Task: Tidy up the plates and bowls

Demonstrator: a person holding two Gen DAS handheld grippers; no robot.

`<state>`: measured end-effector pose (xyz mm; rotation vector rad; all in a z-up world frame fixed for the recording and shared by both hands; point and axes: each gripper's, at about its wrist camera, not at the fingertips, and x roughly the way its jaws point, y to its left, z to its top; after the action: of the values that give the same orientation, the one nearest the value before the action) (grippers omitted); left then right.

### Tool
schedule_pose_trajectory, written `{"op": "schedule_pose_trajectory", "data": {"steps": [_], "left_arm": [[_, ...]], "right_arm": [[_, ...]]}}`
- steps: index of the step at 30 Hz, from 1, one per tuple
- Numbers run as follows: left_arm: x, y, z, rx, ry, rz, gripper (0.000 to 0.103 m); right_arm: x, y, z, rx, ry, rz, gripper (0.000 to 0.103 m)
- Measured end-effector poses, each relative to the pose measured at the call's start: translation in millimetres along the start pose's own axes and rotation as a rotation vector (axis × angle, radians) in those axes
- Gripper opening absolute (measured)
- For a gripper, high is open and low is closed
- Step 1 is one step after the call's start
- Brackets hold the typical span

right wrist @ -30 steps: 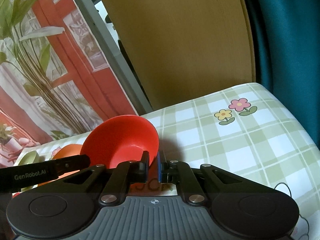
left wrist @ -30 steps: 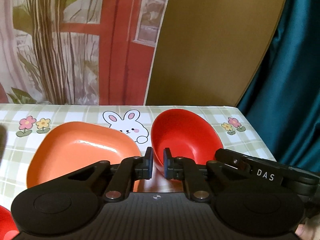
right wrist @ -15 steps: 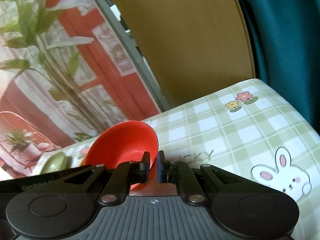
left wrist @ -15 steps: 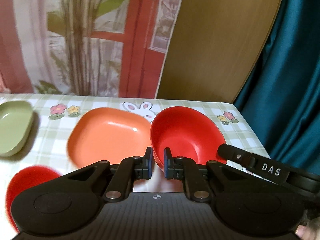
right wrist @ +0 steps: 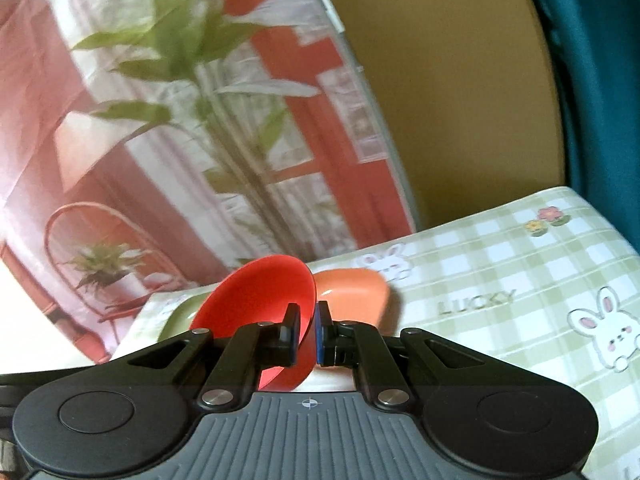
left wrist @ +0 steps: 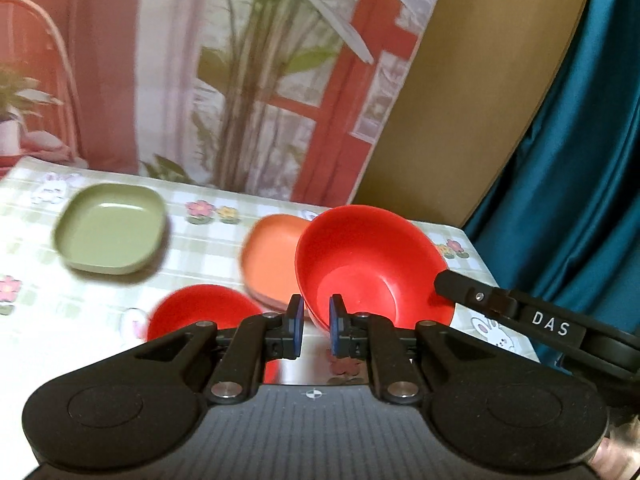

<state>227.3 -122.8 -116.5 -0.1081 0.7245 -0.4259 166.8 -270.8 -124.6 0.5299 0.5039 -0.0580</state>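
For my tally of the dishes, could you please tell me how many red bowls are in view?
2. One red bowl is held up above the table, gripped at its rim by both hand-held grippers. The other red bowl sits on the tablecloth, lower left, partly hidden behind the left hand-held gripper. Others may be out of view.

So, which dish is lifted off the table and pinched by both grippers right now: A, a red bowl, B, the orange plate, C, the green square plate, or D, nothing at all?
A: the red bowl hangs above the tablecloth, its near rim between the left gripper, and in the right wrist view its rim sits in the right gripper; the green plate and orange plate lie on the cloth.
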Motion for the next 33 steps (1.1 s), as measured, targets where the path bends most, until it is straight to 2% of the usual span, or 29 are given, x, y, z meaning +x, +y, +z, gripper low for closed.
{"op": "schedule_pose_trajectory", "data": {"steps": [7,12,16,26,33], "left_arm": [[-31.8,36.2,4.4,-0.031,-0.035,0.026,0.014],[-33.8,55.0,2.7,-0.035,-0.035,0.049,0.014],[-24.1,64.6,-2.8,-0.004,-0.025,0.058,0.015],[9.2,80.4,-16.8,-0.003,0.036,0.047,0.015],[24.9,83.5,-22.9,0.016,0.068,0.080,0.015]], "right_arm": [[9.4,46.7,-10.6,-0.043,0.034,0.041,0.008],[23.1,65.8,-17.3,-0.059,0.063,0.050,0.008],[35.8,67.1,-24.2,-0.058,0.089,0.041,0.008],[67.1,59.4,-38.3,-0.066,0.167,-0.018,0.008],[84.3,55.1,-49.1,-0.062,0.219,-0.032,0.008]]}}
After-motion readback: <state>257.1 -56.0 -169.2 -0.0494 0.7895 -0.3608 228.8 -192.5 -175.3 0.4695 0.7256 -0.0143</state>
